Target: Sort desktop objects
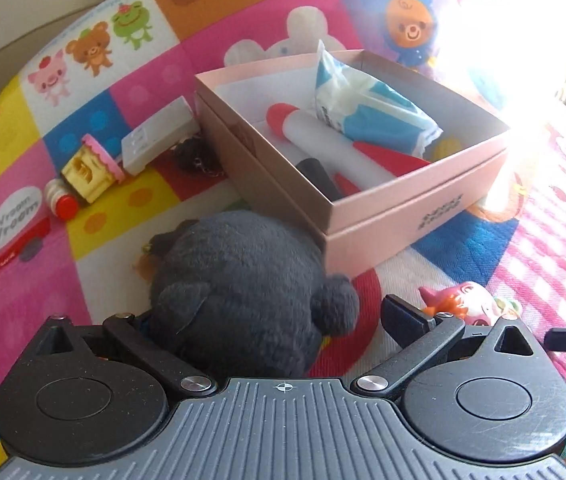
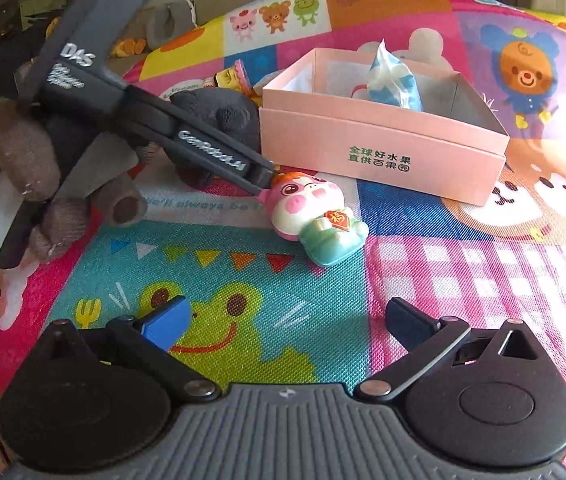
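A dark grey plush toy (image 1: 243, 284) lies on the play mat between the fingers of my open left gripper (image 1: 267, 320); the left finger is hidden behind it and I cannot tell if the pads touch it. The pink box (image 1: 415, 216) beyond it holds a tissue pack (image 1: 367, 108), a white tube with red cap (image 1: 323, 136) and a dark item. A pink pig figurine (image 2: 315, 212) lies on the mat in front of my open, empty right gripper (image 2: 287, 320). The left gripper (image 2: 259, 176) shows in the right wrist view beside the plush (image 2: 219, 116) and the box (image 2: 383, 148).
Left of the box lie a white remote-like block (image 1: 159, 136), a small yellow toy house (image 1: 91, 168), a small red-capped bottle (image 1: 61, 198) and a dark chain (image 1: 199, 160). A brown plush (image 2: 23, 156) lies at the mat's left edge. The pig also shows by the left gripper (image 1: 471, 304).
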A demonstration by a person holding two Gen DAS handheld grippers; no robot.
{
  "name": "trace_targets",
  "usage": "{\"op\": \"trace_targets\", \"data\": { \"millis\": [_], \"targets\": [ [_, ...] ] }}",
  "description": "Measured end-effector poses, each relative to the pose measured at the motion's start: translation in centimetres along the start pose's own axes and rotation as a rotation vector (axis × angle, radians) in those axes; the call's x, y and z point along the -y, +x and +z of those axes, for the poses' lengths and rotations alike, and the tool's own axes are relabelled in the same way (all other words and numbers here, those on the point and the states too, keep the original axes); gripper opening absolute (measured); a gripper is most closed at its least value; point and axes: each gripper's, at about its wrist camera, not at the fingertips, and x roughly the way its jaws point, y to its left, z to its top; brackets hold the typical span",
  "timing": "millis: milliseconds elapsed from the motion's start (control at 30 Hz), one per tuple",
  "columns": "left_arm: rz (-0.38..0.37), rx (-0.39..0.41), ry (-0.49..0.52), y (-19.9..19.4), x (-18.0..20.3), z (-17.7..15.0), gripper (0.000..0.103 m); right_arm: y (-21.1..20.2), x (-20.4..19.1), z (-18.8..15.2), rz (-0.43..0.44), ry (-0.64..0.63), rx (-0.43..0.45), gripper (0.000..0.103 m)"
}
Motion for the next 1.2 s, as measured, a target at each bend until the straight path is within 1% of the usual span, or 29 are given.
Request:
{"op": "trace_targets", "data": {
  "millis": [100,267,333,367,467,533,600,667,800,900,1033,1067,1133,1167,1200],
  "targets": [
    [-0.005,0.015,0.022,0.6,0.6,1.0,0.103,0.2,-0.3,0.2,-0.001,0.002,0.003,0.103],
    [-0.046,0.053,0.162,0.6,3.3,2.0,0.103,0.2,-0.3,0.3,0.000,0.005,0.008,0.103],
    [-0.040,0.066,0.204,0.5,4.3,1.8,0.103,0.1,-0.3,0.3,0.000,0.006,0.008,0.103],
    [-0.034,0.065,0.209,0.5,4.4,1.7,0.103,0.1,-0.4,0.3,0.000,0.007,0.009,0.103],
    [-0.021,0.049,0.176,0.1,3.9,0.9,0.103,0.0,-0.4,0.4,0.004,0.011,0.010,0.103],
    [-0.008,0.017,0.133,0.1,3.1,0.0,0.103,0.0,-0.4,0.4,0.002,0.011,0.011,0.103],
    [-0.018,0.016,0.073,-0.5,1.8,-1.2,0.103,-0.1,-0.4,0.3,0.000,0.012,0.011,0.103],
    [-0.010,0.015,0.039,-1.3,0.8,-2.1,0.103,-0.2,-0.4,0.2,-0.005,0.016,0.014,0.103],
    [0.041,0.027,0.016,-3.2,-0.9,-4.0,0.103,-0.5,0.1,0.0,-0.051,0.067,0.028,0.103],
    [0.071,0.023,-0.027,-4.2,-2.6,-5.0,0.103,-0.7,1.0,-0.1,-0.045,0.109,0.040,0.103],
    [0.144,0.035,-0.082,-5.0,-4.7,-5.5,0.103,-0.6,1.0,0.0,-0.062,0.114,0.039,0.103],
    [0.135,0.043,-0.081,-5.2,-4.9,-5.6,0.103,-0.7,1.1,0.0,-0.062,0.116,0.040,0.103],
    [0.068,0.053,-0.077,-5.8,-4.8,-5.9,0.103,-0.8,1.2,0.0,-0.077,0.129,0.043,0.103],
    [0.046,0.059,-0.075,-6.1,-4.5,-5.9,0.103,-1.0,1.3,-0.1,-0.094,0.146,0.046,0.103],
    [0.033,0.066,-0.070,-6.3,-3.9,-5.9,0.103,-1.2,1.8,-0.1,-0.092,0.167,0.049,0.103]
  ]
}}
